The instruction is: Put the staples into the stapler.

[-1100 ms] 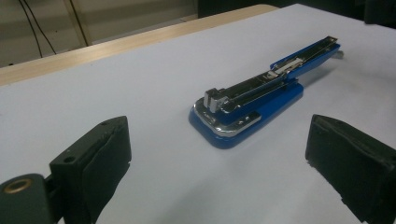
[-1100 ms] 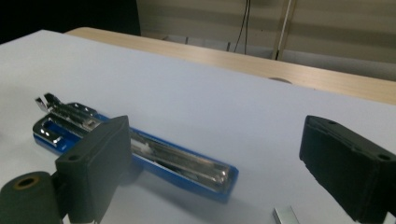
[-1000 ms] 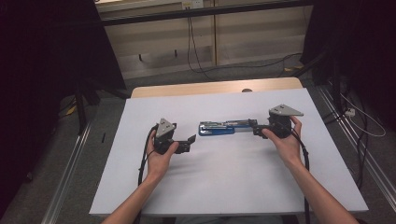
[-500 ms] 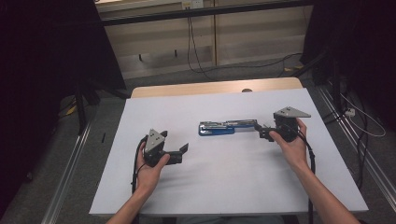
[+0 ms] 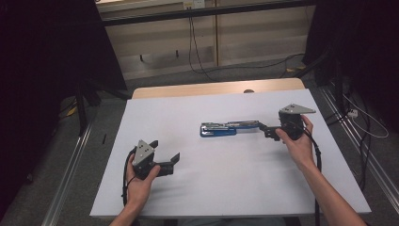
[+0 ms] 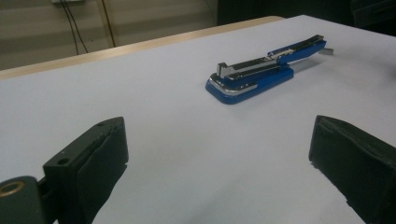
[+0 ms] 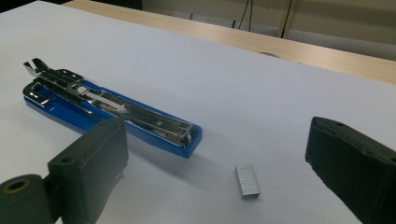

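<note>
A blue and chrome stapler (image 5: 226, 128) lies opened out flat on the white table top (image 5: 226, 188), a little right of centre. It also appears in the left gripper view (image 6: 254, 74) and close up in the right gripper view (image 7: 112, 109). A small grey strip of staples (image 7: 247, 180) rests on the table just off the stapler's right end. My right gripper (image 5: 264, 131) is open, low over the table at that end, with the strip between its jaws (image 7: 218, 140) and untouched. My left gripper (image 5: 164, 150) is open and holds nothing (image 6: 219, 135), near the front left, well apart from the stapler.
A bare wooden strip (image 5: 216, 89) runs along the table's far edge. Beyond it are cables on the floor and a pale wall panel. Dark stands flank the table on both sides.
My left gripper has drawn back from the stapler toward the front left of the table. My right gripper has shifted slightly right, off the stapler's end. The stapler stays put.
</note>
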{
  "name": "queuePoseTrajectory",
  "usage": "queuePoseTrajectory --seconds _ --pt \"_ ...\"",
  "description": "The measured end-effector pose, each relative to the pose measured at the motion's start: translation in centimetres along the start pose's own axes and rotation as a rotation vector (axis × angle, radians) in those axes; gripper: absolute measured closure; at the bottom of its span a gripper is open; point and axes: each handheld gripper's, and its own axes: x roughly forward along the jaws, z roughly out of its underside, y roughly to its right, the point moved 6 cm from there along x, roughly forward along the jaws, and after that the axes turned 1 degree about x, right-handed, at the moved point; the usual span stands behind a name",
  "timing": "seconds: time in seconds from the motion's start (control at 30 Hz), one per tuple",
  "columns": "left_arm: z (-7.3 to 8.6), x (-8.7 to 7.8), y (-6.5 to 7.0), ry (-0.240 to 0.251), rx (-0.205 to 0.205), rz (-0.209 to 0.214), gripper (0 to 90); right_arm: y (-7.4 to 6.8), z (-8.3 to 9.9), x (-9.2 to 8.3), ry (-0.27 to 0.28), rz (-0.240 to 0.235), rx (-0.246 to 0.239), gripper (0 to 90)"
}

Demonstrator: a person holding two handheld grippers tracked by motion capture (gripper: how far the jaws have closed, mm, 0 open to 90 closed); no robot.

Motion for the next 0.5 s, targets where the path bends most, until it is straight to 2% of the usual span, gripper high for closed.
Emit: queuePoseTrajectory --seconds 0.07,0.2,0.37,0.47,0.5 --pt "0.0 -0.1 0.6 0.004 0.000 0.026 4.8 0.4 -0.2 0.0 -0.012 0.005 -0.001 5.9" --pt "0.3 -0.7 1.2 -0.011 0.021 0.052 4.8 1.3 -0.3 0.2 -0.031 0.010 -0.005 8.4" --pt "1.2 -1.3 0.7 -0.033 0.040 0.029 4.8 2.3 -0.3 0.2 -0.067 -0.002 0.016 8.7" --pt "1.3 -1.6 0.5 -0.027 0.016 0.017 4.7 2.5 -0.2 0.5 -0.097 -0.016 -0.006 7.2" --pt "1.2 -1.8 0.6 -0.022 0.020 0.016 4.6 2.5 -0.2 0.7 -0.116 -0.025 -0.011 6.7"
